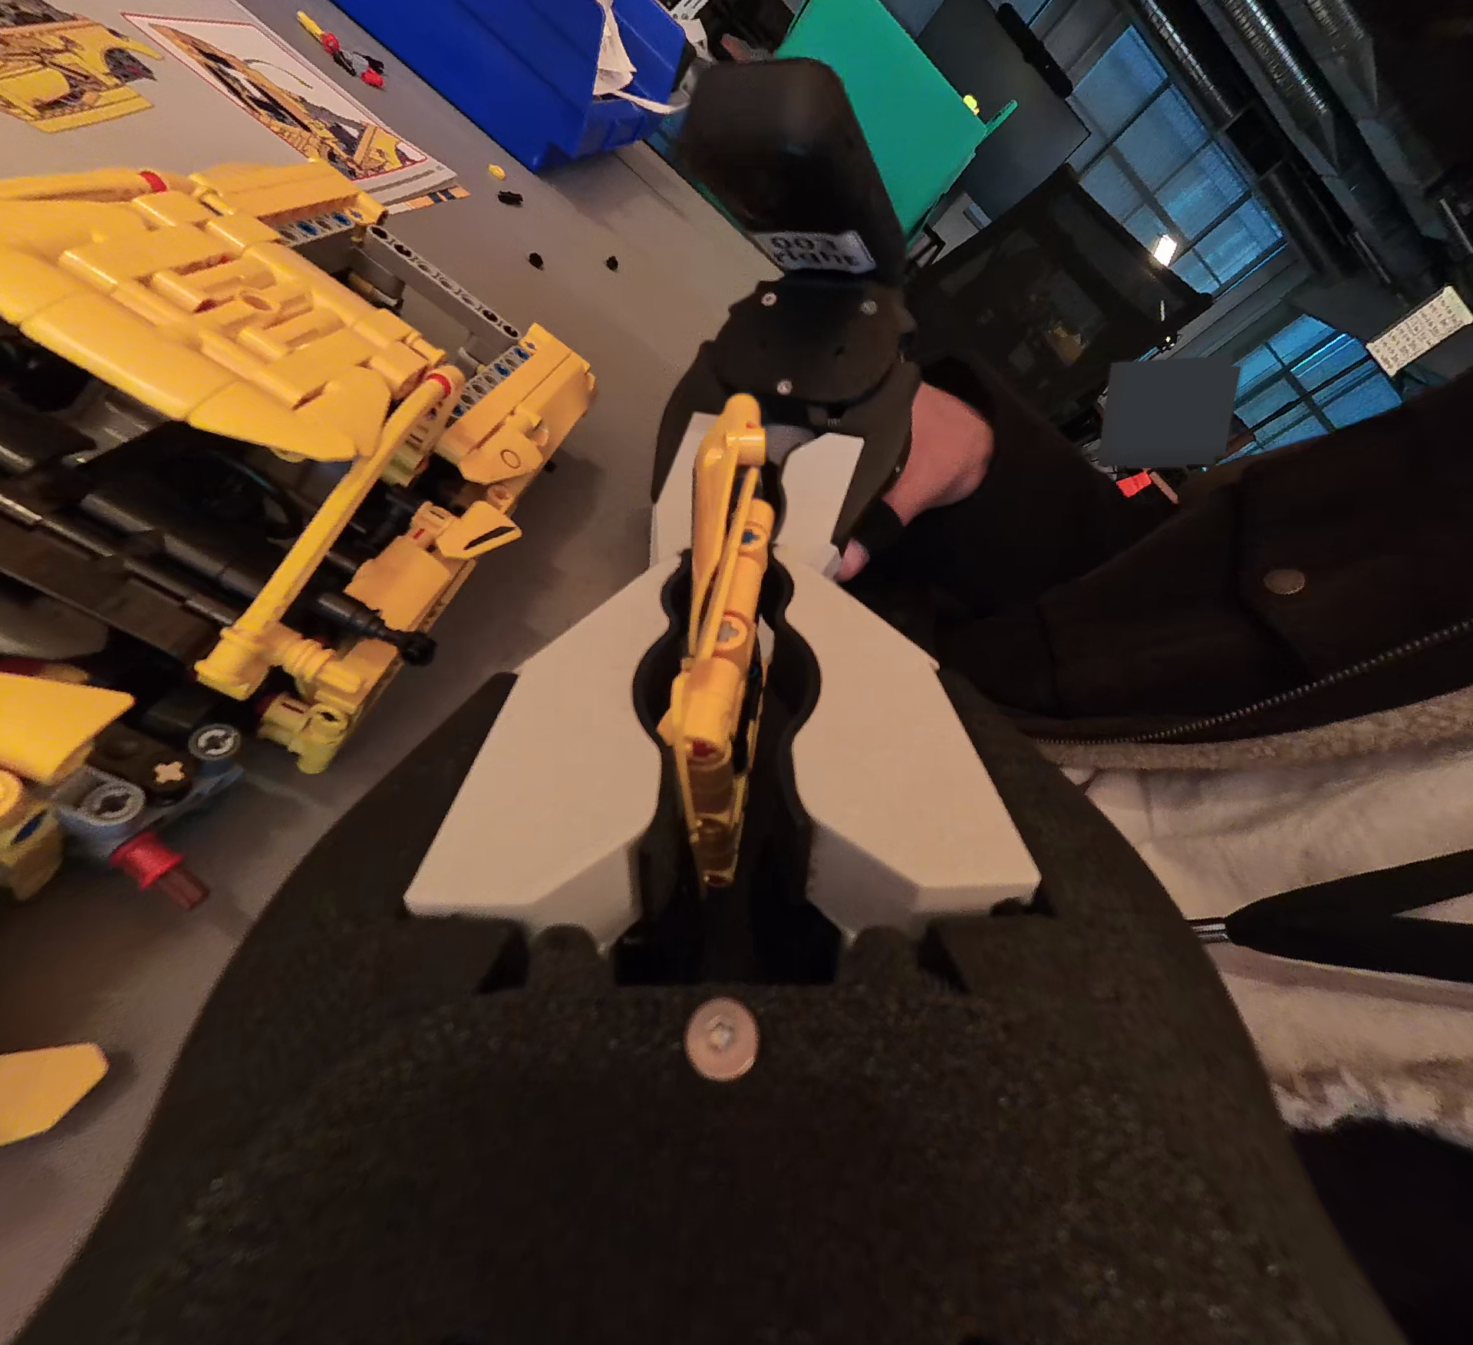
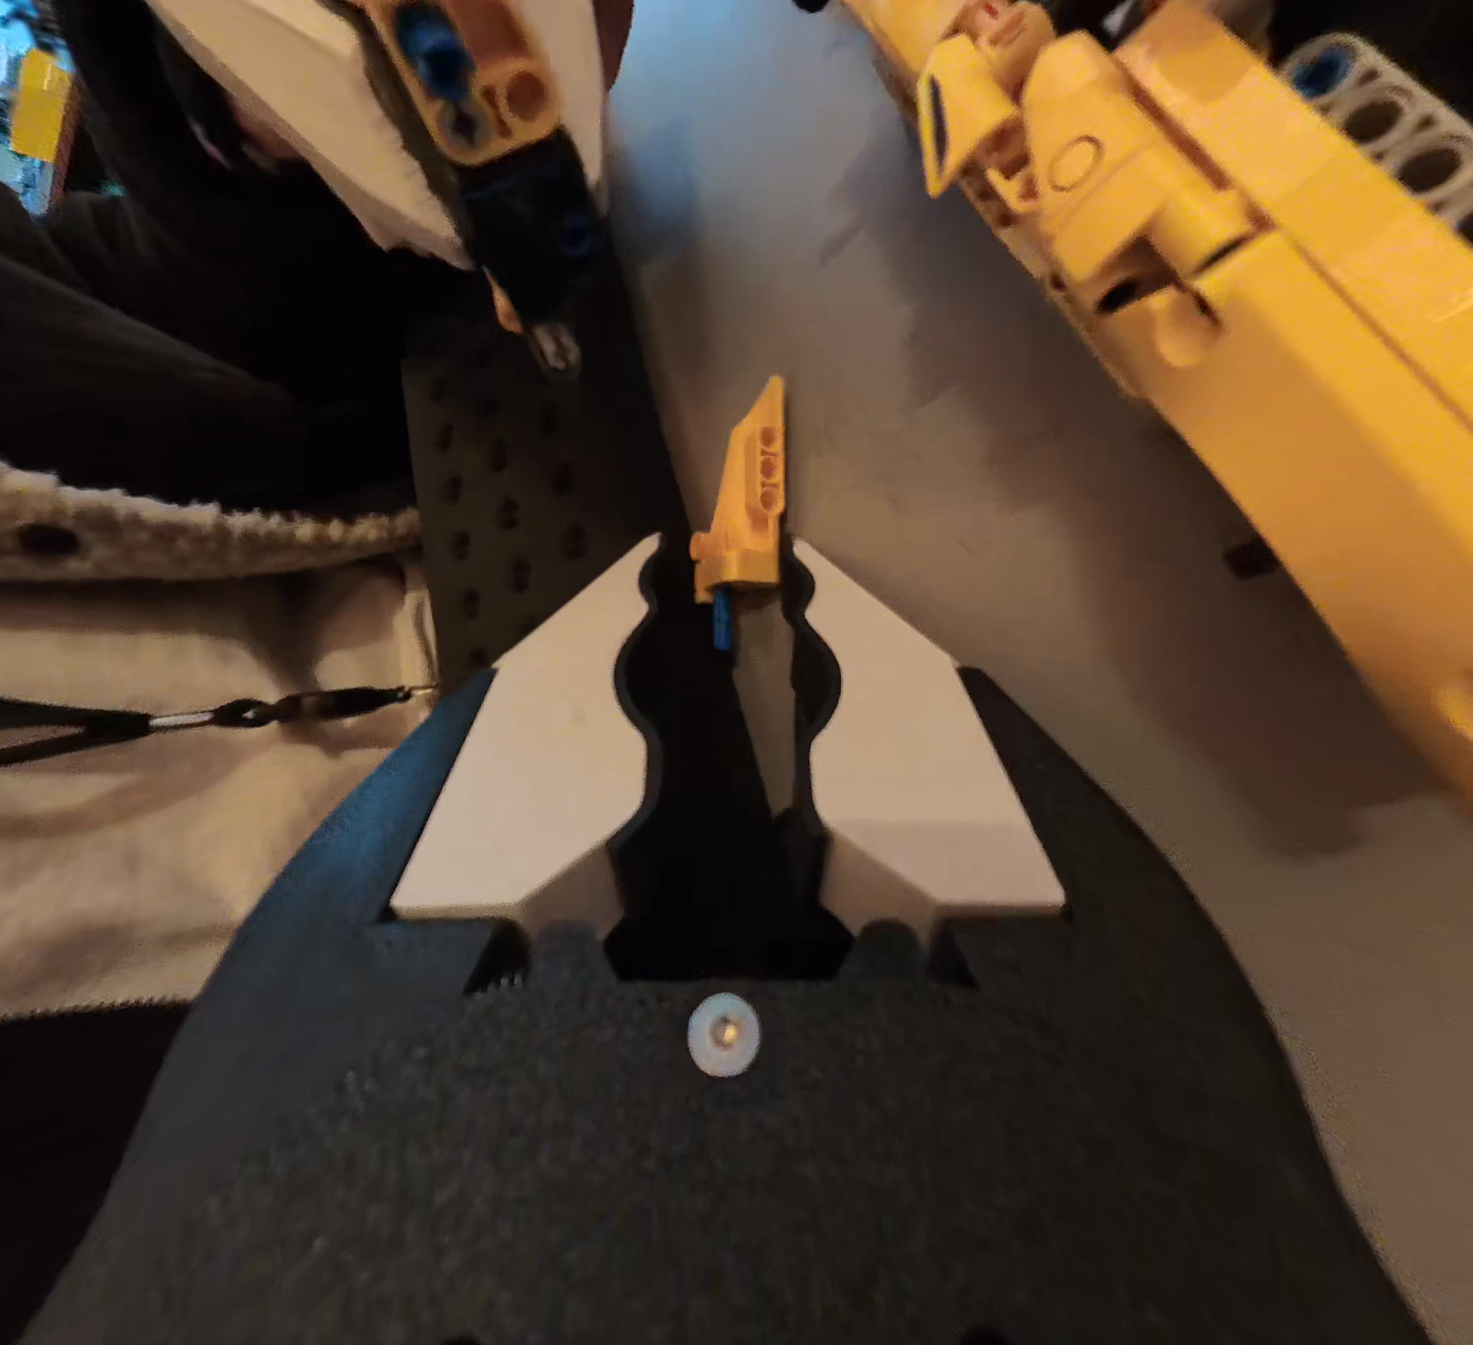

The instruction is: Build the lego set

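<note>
- The yellow lego car is cut off by the left wrist view's left edge, and its shadowed underside is too dark to read.
- The yellow sub-assembly sinks into the left gripper, so its rear end is hidden between the fingers.
- In the right wrist view that sub-assembly is blurred and cropped by the top edge.
- The blue pin under the small yellow panel piece disappears into the right gripper.
- The black specks on the table are too small to identify.
</note>
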### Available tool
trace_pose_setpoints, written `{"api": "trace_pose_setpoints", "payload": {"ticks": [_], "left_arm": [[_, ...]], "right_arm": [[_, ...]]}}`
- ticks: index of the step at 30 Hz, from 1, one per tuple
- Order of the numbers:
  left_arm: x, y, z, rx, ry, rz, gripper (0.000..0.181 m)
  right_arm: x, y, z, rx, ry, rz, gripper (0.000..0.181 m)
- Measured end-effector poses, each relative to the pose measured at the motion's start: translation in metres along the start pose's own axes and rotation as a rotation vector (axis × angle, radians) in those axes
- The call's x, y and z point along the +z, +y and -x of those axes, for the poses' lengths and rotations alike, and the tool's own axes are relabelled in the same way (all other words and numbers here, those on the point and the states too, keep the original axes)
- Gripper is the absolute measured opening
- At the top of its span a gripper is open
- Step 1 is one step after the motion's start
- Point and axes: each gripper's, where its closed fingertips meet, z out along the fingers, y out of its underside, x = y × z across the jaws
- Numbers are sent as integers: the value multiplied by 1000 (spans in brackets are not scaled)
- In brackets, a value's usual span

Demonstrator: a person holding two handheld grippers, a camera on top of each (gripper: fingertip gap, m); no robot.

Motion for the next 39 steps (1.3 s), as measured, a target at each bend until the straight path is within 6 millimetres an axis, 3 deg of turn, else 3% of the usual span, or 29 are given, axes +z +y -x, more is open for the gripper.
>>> {"api": "trace_pose_setpoints", "payload": {"ticks": [4,8,9,11,12,14,18,21,27,30,39], "left_arm": [[-2,-2,-1,-10,7,-16,15],[-4,-3,-2,-23,21,-27,15],[-4,-3,-2,-24,22,-27,15],[-4,-3,-2,-23,23,-27,15],[-4,-3,-2,-24,23,-24,15],[-3,-2,-2,-24,23,-23,15],[-4,-3,-2,-26,23,-26,14],[-7,-6,0,-21,12,-44,15],[-43,-18,26,-5,-114,-116,15],[-54,-23,30,-42,-108,-164,15],[-46,-18,25,-23,-83,-128,15]], "right_arm": [[5,0,6,-74,71,48,36],[3,-3,9,-123,18,24,35],[0,-5,11,-120,-18,-4,33],[-10,-10,32,-140,-207,-63,1],[-10,-10,35,-117,-253,-70,4],[1,9,10,-139,-107,56,24],[4,12,28,-319,-130,82,33],[-4,3,23,-405,-96,49,31],[-18,-34,-25,-486,201,-100,46],[-9,-40,-22,-572,271,-123,46],[10,-48,-21,-812,366,51,51]]}}
